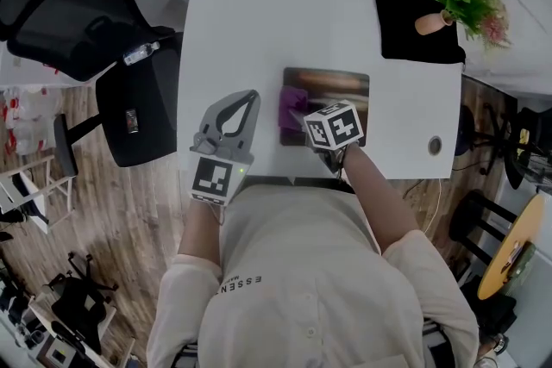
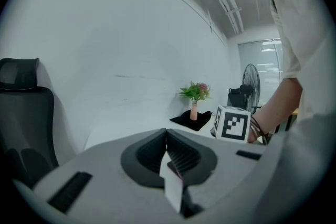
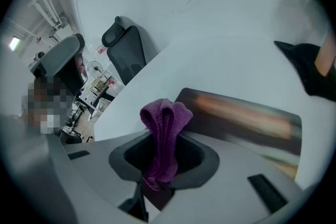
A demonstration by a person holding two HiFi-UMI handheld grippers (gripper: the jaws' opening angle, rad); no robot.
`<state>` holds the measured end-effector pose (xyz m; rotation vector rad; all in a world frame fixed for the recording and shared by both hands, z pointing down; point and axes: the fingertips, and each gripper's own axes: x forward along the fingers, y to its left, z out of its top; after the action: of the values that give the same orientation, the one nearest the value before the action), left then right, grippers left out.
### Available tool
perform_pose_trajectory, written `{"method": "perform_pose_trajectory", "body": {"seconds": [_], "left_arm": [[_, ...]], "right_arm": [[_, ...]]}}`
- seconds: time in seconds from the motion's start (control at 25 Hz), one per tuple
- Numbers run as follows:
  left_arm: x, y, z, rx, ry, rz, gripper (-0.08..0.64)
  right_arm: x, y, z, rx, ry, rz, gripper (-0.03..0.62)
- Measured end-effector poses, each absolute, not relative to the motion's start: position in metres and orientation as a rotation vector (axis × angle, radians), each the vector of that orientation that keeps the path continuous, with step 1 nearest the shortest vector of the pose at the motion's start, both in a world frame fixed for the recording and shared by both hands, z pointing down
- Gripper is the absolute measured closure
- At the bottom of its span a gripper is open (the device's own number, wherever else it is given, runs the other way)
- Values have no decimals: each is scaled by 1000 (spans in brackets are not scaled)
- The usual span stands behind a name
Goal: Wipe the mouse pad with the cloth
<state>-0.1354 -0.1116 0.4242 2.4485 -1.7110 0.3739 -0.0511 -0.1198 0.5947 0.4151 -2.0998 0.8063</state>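
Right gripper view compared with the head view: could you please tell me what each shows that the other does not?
Only the right gripper view shows how the jaws of the right gripper stand: shut on the purple cloth. Only the head view shows the left gripper, left of the mouse pad, and a round cable hole. Both show the pad, the white table and the black chair.

A purple cloth (image 3: 165, 113) of nubby, looped terry pile. The right gripper (image 3: 164, 139) and left gripper (image 2: 166, 136) have shells of smooth matt grey plastic, with darker ribbed inner faces. The mouse pad (image 3: 247, 118) has a dark printed top with a soft sheen. The surface (image 1: 259, 30) is smooth matt white, and a matt black mat (image 1: 414, 26) lies at its far right corner. The floor (image 1: 147, 211) looks like wood plank.
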Motion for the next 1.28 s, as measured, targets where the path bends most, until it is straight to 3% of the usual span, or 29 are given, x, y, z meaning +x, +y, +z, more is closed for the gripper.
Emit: {"method": "perform_pose_trajectory", "body": {"seconds": [1.28], "left_arm": [[16,-162,414,2441,-1740,371,557]], "right_arm": [[136,-181,598,532,-2049,788,483]]}}
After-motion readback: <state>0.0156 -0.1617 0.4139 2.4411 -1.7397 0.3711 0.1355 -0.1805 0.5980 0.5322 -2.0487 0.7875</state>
